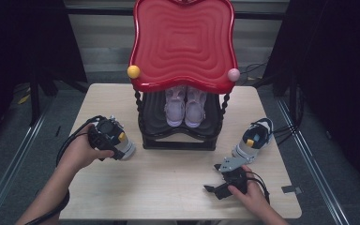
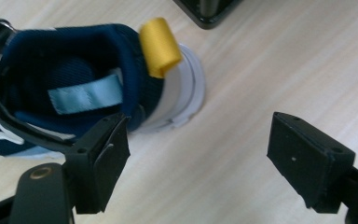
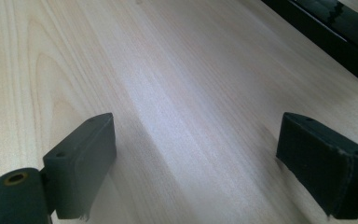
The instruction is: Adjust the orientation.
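Navy shoe (image 2: 70, 88) awaits pickup beside the shoe rack (image 1: 178, 140).
Left gripper (image 2: 198, 154) hovers wide open, holding nothing, seemingly lining up a grasp; right gripper (image 3: 196, 163) open, empty.

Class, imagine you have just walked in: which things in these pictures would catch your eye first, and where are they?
The big red wavy tray topping the black shoe rack at the table's far middle stands out first, with a pale pink pair of shoes below it. A navy shoe with a yellow heel loop lies by the open left gripper; its mate is at the right.
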`<state>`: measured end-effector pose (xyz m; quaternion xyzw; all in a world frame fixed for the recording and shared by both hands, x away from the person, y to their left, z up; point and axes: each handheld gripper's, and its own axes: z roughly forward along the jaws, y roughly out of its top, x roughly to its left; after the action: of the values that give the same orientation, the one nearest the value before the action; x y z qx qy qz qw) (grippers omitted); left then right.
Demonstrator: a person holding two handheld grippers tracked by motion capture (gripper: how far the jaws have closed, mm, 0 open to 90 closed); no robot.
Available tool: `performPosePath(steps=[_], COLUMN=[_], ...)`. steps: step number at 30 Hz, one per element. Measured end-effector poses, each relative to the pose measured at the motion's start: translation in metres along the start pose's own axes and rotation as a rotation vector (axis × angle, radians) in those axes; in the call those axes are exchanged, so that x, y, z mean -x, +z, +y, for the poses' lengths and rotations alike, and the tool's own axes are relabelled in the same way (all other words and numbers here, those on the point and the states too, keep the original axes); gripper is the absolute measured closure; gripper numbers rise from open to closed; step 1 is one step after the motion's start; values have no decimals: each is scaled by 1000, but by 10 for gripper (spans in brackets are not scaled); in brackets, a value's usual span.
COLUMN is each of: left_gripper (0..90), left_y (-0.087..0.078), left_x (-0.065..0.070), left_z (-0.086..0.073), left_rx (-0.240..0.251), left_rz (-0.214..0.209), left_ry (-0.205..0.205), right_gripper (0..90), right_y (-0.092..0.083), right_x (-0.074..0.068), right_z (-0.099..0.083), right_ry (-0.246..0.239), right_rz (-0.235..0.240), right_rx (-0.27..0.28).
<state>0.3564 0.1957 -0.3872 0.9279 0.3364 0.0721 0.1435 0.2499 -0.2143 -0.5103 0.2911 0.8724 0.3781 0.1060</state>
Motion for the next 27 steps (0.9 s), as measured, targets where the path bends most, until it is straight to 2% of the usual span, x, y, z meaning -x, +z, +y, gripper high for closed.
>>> performPosePath(steps=[5,12,16,21,23,25,27], left_gripper=[219,281,373,535,581,648,672], left_y=[8,16,17,17,17,16,16], left_x=[-3,-7,-12,-17,-17,-16,-15], left_z=[3,9,11,11,12,12,13], left_rx=[-15,-10,-1,-3,-12,-26,-43], left_rz=[9,36,40,57,63,82,85], left_ry=[2,3,2,-6,4,33,52], right_gripper=[110,110,110,111,110,110,110], right_y=[0,0,0,0,0,0,0], right_x=[0,0,0,0,0,0,0], right_z=[0,0,0,0,0,0,0], right_ry=[0,0,0,0,0,0,0], right_rz=[0,0,0,1,1,0,0], right_rx=[0,0,0,0,0,0,0])
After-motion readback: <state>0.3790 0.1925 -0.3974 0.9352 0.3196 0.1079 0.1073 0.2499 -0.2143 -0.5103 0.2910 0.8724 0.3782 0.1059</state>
